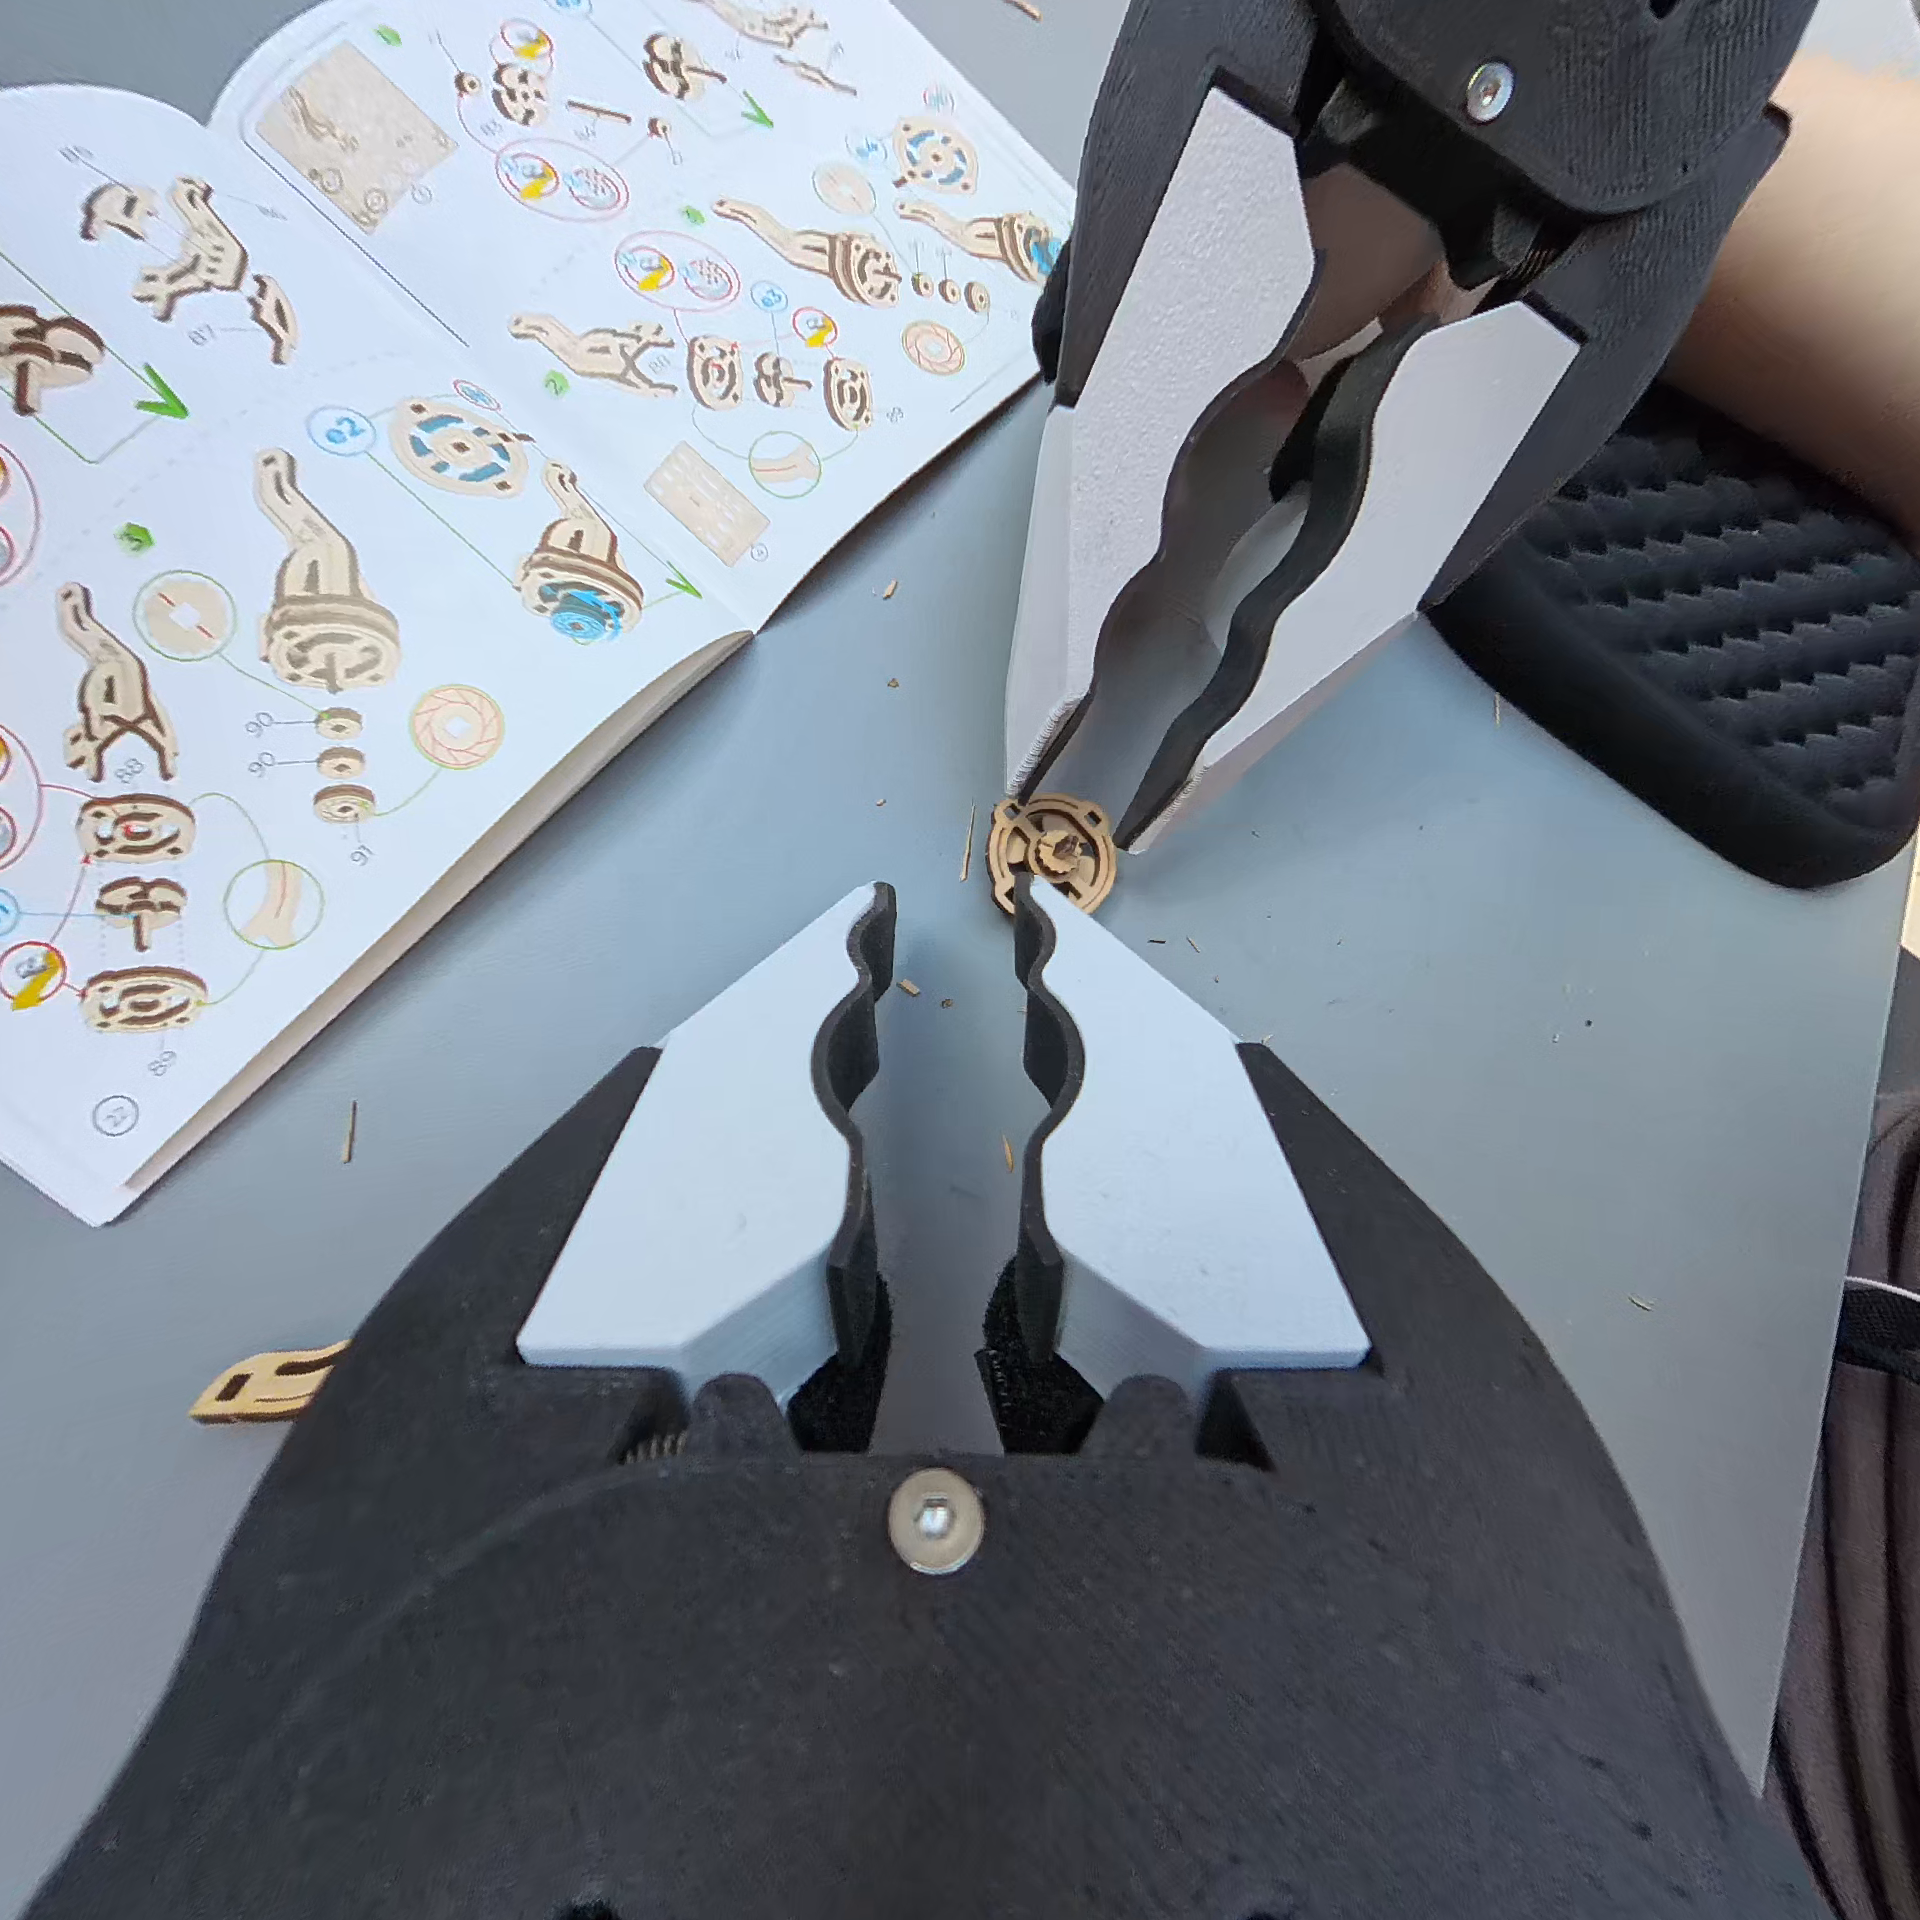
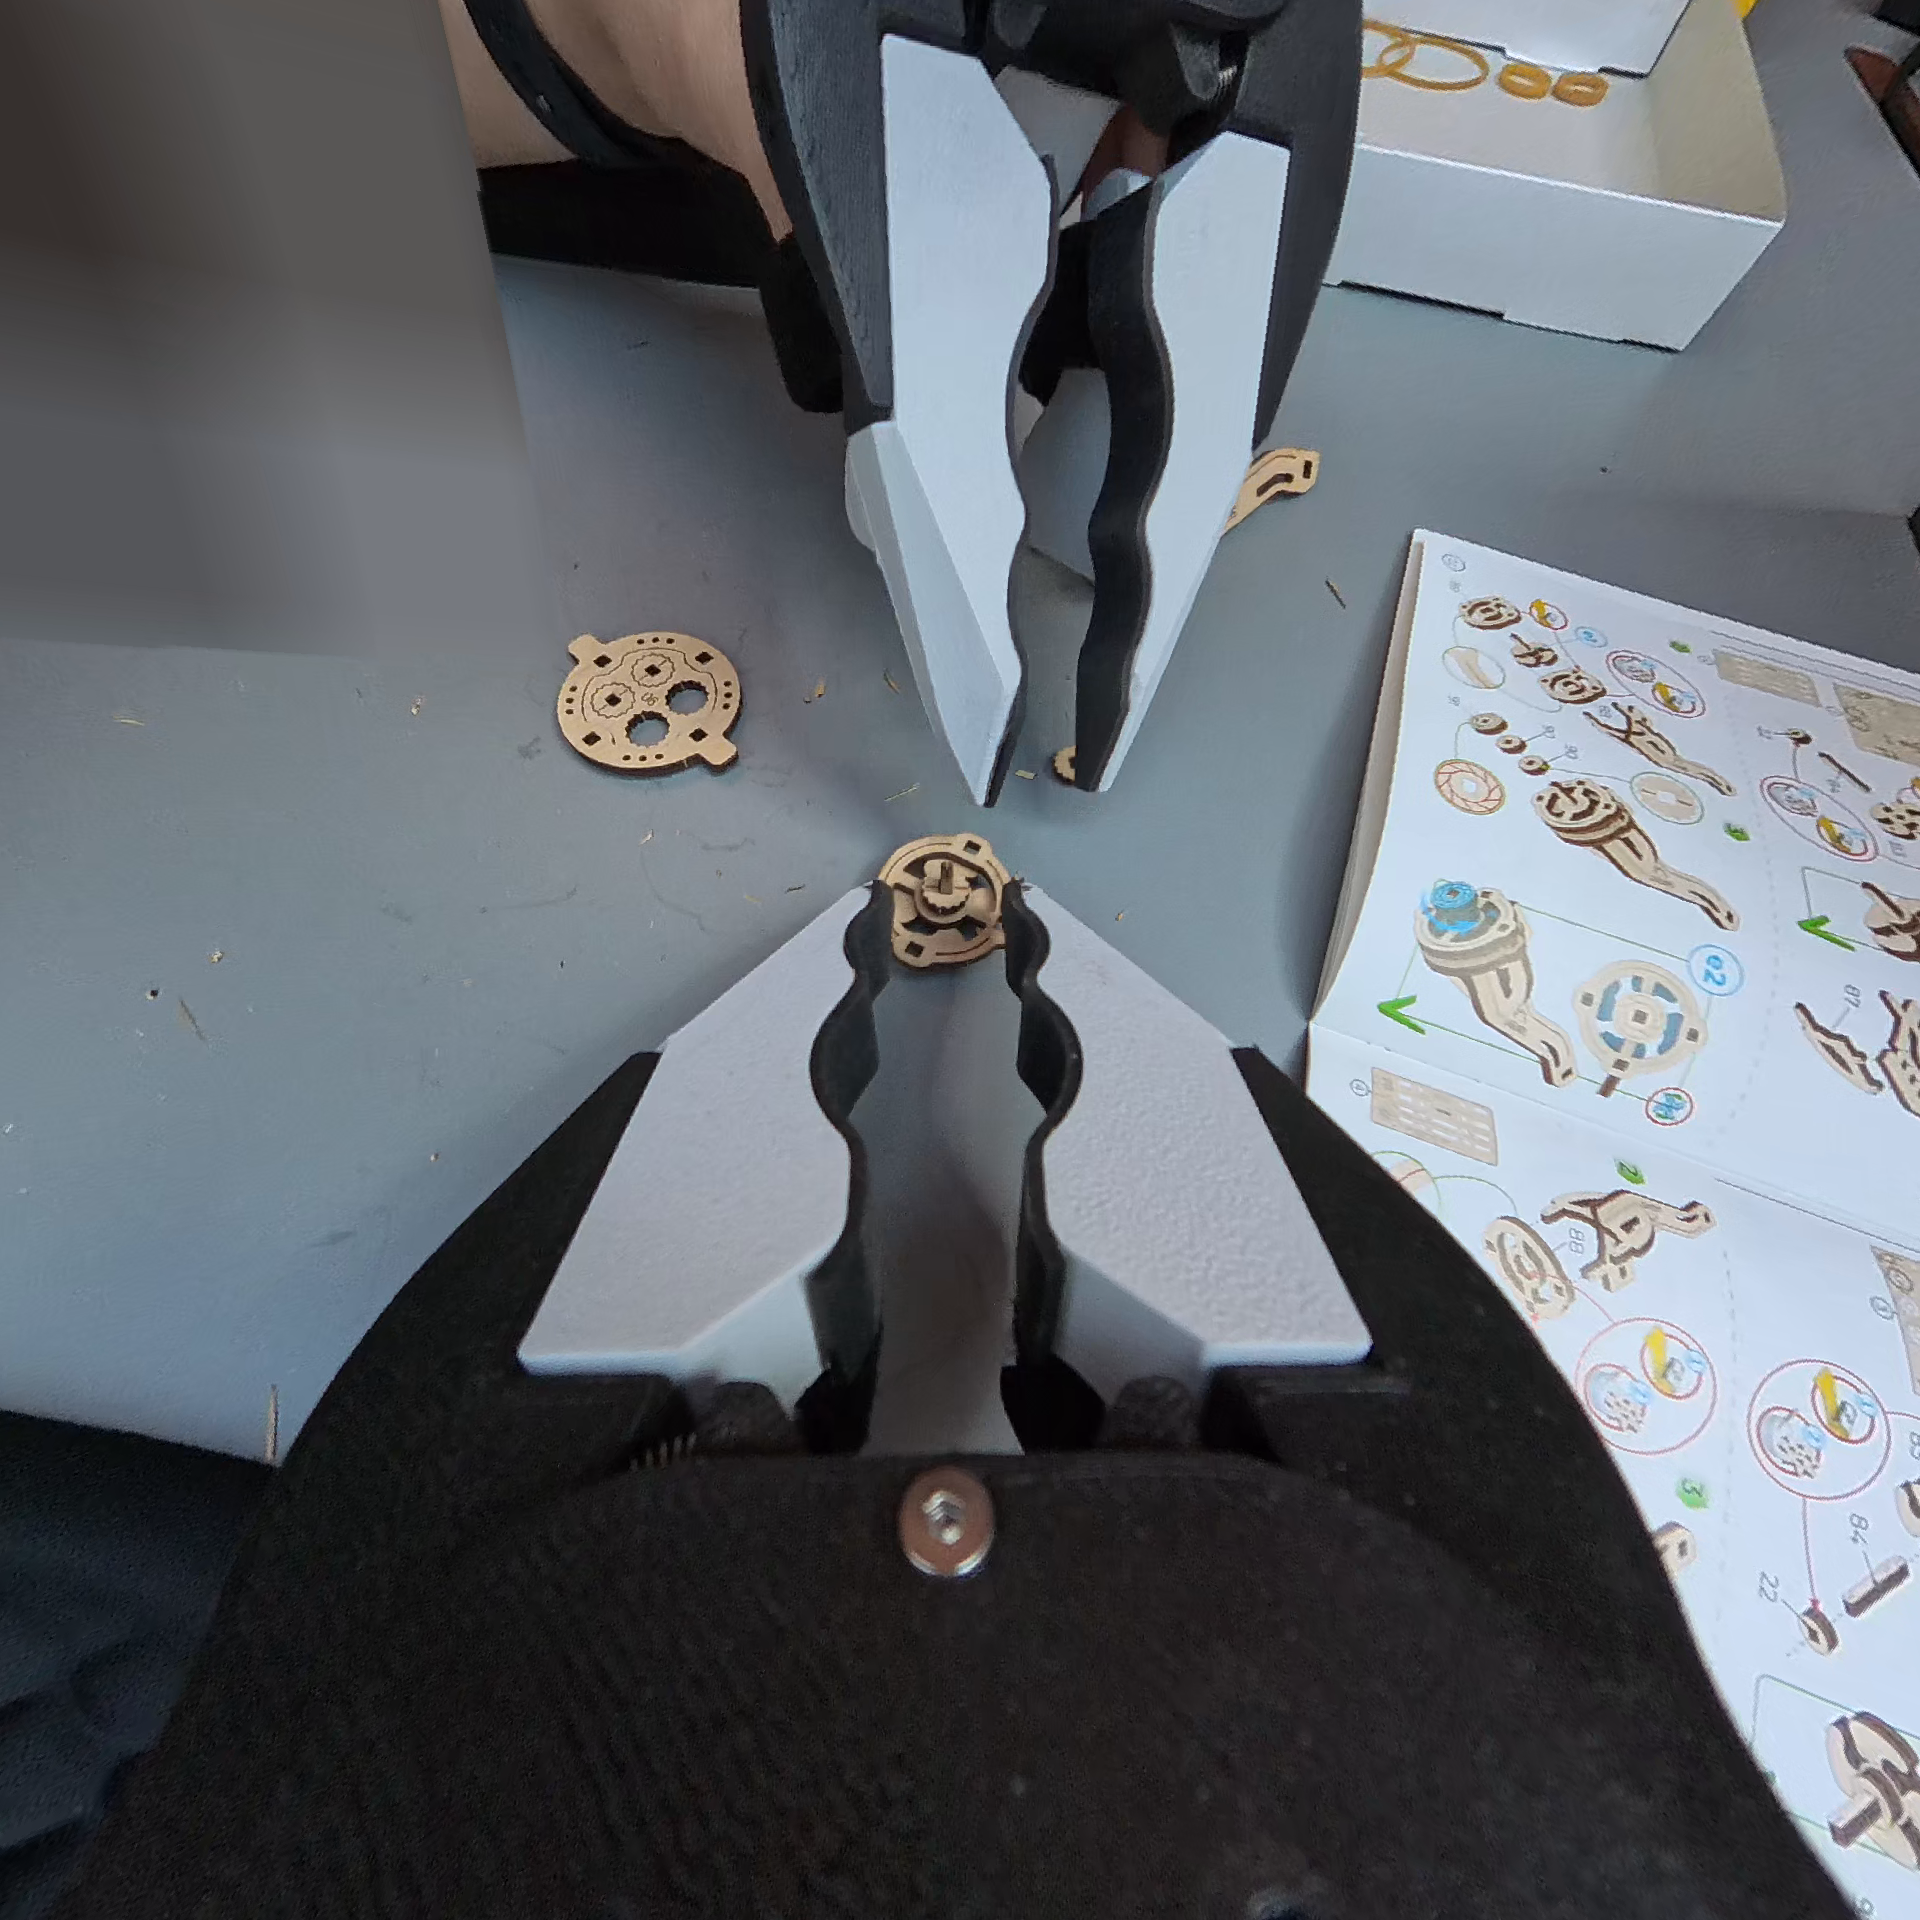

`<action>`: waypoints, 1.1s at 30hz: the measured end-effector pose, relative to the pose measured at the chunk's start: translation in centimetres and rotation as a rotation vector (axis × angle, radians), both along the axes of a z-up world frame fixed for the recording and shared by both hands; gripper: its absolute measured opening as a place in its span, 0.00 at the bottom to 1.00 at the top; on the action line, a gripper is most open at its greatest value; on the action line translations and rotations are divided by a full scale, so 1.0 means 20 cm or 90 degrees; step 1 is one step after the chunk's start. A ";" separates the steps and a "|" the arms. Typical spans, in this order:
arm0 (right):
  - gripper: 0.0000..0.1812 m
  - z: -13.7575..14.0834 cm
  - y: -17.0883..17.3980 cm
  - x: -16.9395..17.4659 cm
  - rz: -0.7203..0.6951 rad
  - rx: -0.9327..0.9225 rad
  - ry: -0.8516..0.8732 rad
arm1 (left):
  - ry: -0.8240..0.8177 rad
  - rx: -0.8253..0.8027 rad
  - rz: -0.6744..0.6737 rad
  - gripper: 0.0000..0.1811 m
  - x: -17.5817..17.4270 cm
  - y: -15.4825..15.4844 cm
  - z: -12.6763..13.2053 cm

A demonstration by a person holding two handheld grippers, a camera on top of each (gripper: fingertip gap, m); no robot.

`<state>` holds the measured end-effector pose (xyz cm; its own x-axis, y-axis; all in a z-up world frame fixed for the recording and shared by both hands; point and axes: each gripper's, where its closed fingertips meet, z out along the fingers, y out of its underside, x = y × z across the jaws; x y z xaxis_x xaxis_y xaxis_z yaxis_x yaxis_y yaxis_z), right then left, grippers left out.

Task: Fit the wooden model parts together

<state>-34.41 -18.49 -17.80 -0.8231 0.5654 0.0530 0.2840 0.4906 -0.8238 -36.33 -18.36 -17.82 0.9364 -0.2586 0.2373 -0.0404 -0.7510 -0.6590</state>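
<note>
A small round wooden assembly (image 2: 940, 906) with a toothed hub in its middle is clamped between the tips of my right gripper (image 2: 943, 914), just above the grey table (image 2: 312, 1039). In the left wrist view the same assembly (image 1: 1051, 854) sits at the right gripper's tips (image 1: 1075, 816). My left gripper (image 1: 954, 902) is open and empty, with its right fingertip touching the assembly's near edge. In the right wrist view the left gripper (image 2: 1039, 784) points down opposite mine. A tiny wooden gear (image 2: 1062, 764) lies at its tips.
A flat wooden disc with round holes (image 2: 649, 701) lies on the table to the left. A curved wooden piece (image 2: 1273, 483) lies behind the left gripper (image 1: 265, 1387). An open instruction booklet (image 1: 416, 520) (image 2: 1662, 1039), a white box (image 2: 1538, 208) and a black foam pad (image 1: 1704, 644) border the area. Only a small space, under 4 cm, lies between the two pairs of fingers.
</note>
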 end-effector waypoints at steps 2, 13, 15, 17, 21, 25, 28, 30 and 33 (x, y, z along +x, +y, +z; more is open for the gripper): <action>0.12 0.00 0.01 -0.01 -0.007 -0.006 -0.002 | -0.009 0.026 0.012 0.12 -0.02 0.00 0.05; 0.19 -0.03 0.01 0.00 0.000 0.000 -0.036 | -0.079 0.109 0.059 0.11 -0.11 0.00 0.23; 0.17 -0.06 0.01 0.00 0.001 0.021 -0.041 | -0.076 0.119 0.069 0.11 -0.13 0.00 0.24; 0.16 -0.07 0.00 0.01 0.005 0.034 -0.049 | -0.074 0.135 0.075 0.11 -0.14 0.01 0.27; 0.15 -0.07 -0.02 0.01 0.002 0.029 -0.060 | -0.070 0.146 0.081 0.11 -0.16 0.00 0.29; 0.15 -0.08 -0.08 0.01 -0.001 0.038 -0.070 | -0.078 0.145 0.090 0.11 -0.18 0.00 0.29; 0.15 -0.08 -0.12 0.01 0.005 0.056 -0.066 | -0.080 0.145 0.095 0.11 -0.19 -0.01 0.29; 0.15 -0.08 -0.14 0.02 0.013 0.064 -0.063 | -0.082 0.146 0.097 0.11 -0.20 -0.01 0.30; 0.16 -0.08 -0.15 0.02 0.014 0.067 -0.061 | -0.083 0.146 0.100 0.11 -0.21 -0.01 0.30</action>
<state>-34.04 -21.56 -19.45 -0.8394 0.5427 0.0310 0.3476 0.5798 -0.7369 -40.48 -18.57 -11.85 0.9347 -0.1732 0.3103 0.1609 -0.5723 -0.8041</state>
